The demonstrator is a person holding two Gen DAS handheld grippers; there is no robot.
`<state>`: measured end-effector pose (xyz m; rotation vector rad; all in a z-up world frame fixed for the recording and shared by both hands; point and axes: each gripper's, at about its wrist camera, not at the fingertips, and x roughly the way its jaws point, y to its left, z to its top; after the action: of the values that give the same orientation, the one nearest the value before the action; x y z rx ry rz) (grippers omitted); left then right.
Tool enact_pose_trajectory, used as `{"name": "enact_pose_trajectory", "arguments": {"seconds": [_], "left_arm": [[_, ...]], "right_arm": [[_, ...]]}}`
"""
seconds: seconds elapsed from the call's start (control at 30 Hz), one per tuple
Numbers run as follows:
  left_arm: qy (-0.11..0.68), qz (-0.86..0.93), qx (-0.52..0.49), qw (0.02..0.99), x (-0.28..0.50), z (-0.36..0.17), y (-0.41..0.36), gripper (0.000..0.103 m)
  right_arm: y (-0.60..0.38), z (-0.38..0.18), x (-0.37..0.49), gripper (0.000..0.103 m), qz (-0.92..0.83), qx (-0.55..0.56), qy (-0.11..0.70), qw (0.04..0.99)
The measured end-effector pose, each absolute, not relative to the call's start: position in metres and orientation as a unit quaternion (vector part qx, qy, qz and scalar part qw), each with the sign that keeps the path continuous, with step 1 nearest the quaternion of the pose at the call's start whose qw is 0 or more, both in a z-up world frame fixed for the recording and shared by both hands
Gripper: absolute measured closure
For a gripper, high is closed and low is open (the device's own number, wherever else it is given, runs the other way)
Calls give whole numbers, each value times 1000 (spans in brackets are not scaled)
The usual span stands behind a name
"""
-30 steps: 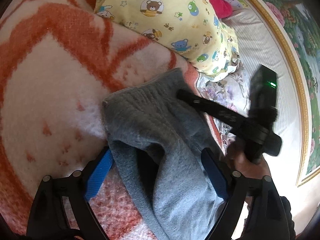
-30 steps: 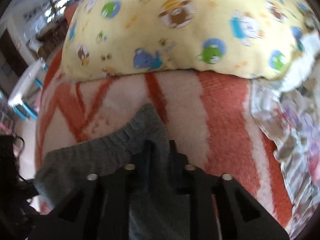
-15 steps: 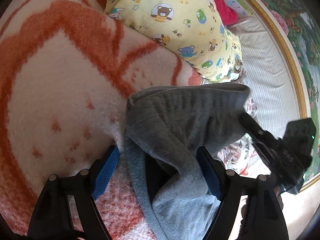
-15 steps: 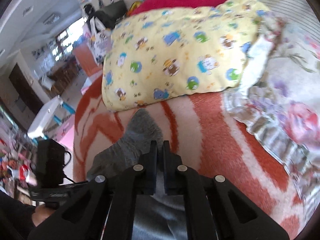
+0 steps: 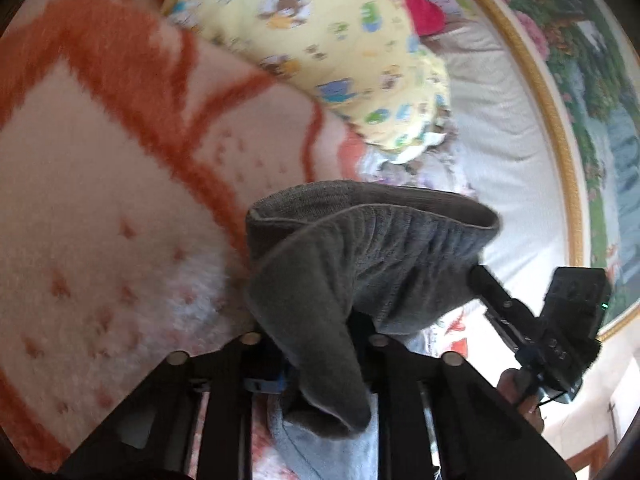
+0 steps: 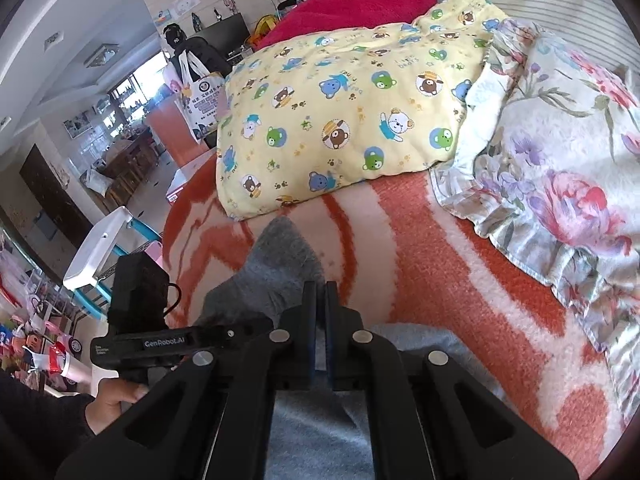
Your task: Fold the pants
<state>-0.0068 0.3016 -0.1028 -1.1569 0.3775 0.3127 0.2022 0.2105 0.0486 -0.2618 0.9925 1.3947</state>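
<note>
At the bottom of the left wrist view, the left gripper (image 5: 316, 344) is pinching the grey pants (image 5: 360, 256); its fingers are drawn close together with a thick fold of cloth bunched between them, and a strip of blue pad is showing just left of the fold. The cloth is hanging over the fingertips, so the tips themselves are hidden. From there the pants are rising toward the centre of the frame, the waistband stretching to the right, where the right gripper (image 5: 478, 276) is gripping its far corner. The person's right hand (image 5: 520, 394) is wrapping that tool's handle at lower right.

In the right wrist view, the right gripper (image 6: 319, 300) is sitting at lower centre with its fingers nearly together, only a thin slit between them, and grey cloth is passing through that slit. The pants (image 6: 276, 276) are peaking just above the fingertips and spreading down to the bottom edge. The left gripper's body is showing at lower left, and the left hand (image 6: 112, 400) is holding it.

Beneath the pants an orange and white blanket (image 6: 460, 280) is lying. Farther up, a yellow pillow (image 6: 344, 120) with bear prints is resting on it, a floral pillow (image 6: 560, 160) is lying at the right, and a red blanket (image 6: 360, 4) is showing behind.
</note>
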Motion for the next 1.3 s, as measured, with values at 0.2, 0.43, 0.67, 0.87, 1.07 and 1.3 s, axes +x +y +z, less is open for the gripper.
{"name": "enact_pose_trajectory", "arguments": {"seconds": [0.2,0.43,0.67,0.87,1.07,1.3], "left_arm": [[158,106,-509,839,-6,-68,271,90],[164,44,-484,858,3,-35,218,90],[195,-26,-456,868,13,-19,145,90],[225,-73,-433,870,24,-12,82,90],[255,-110,-401,873,35,-8,24,90],[293,-142,-362,873,50,-8,-38,90]], "right_arm": [[175,55,211,99,589,-68,443,672],[105,76,212,99,554,1,434,711],[21,87,208,99,509,64,426,745],[-52,88,201,99,471,116,421,767],[-118,84,193,99,435,166,414,782],[-184,84,183,99,399,202,398,801]]}}
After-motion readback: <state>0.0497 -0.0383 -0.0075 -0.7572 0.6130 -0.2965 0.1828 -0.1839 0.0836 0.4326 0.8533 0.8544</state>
